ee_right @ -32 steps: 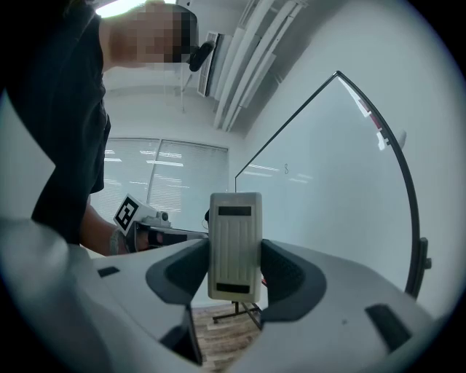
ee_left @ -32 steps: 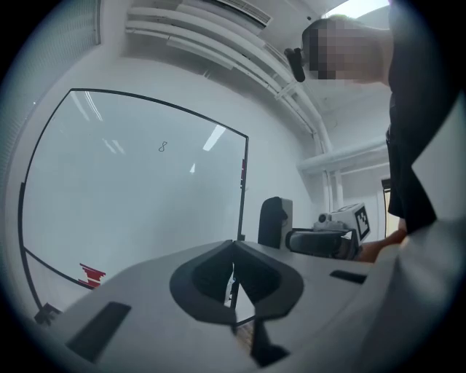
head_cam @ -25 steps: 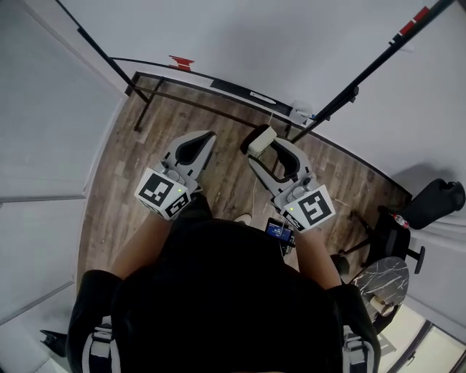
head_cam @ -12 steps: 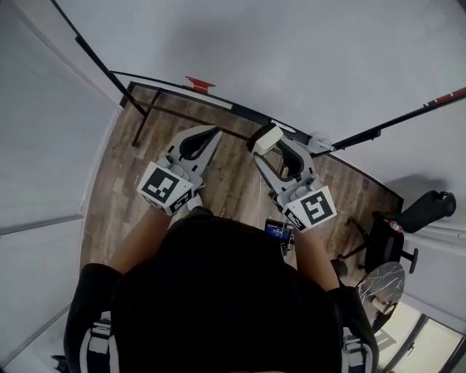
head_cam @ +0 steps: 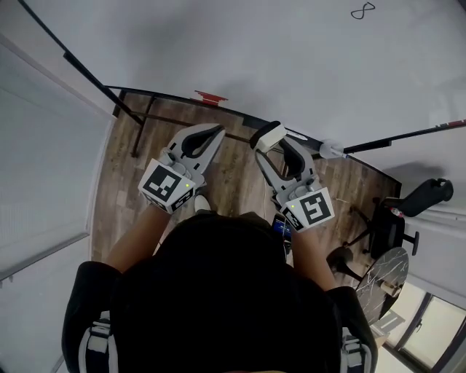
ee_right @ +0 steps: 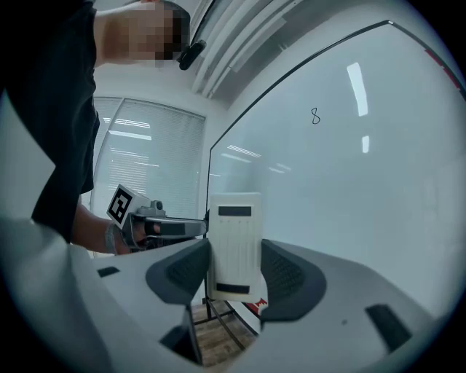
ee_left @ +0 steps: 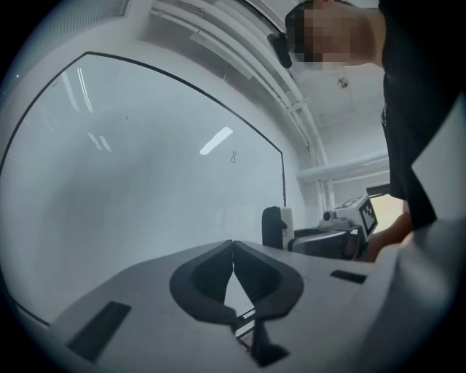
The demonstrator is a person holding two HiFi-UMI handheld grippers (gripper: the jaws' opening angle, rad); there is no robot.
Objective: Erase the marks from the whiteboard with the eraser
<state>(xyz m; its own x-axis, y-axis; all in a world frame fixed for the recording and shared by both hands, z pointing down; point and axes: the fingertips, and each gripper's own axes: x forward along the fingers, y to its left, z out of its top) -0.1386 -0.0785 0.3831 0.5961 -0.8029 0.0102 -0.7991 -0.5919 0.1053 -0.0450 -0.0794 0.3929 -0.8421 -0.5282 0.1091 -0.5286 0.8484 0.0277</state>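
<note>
The whiteboard stands in front of me, with a small handwritten mark like an 8 high on its right side; the same mark shows in the right gripper view and the mark in the left gripper view. My right gripper is shut on a white eraser, held upright between its jaws, well below the mark. My left gripper is shut on nothing, its jaw tips touching, beside the right one and level with it.
The board's stand has dark metal legs on a wood-pattern floor. A red clip sits on the board's lower edge. A black office chair and a round marble-top table stand at my right.
My view has tilted up, so more of the whiteboard and its mark show. Both grippers have risen a little toward the board, the eraser still held.
</note>
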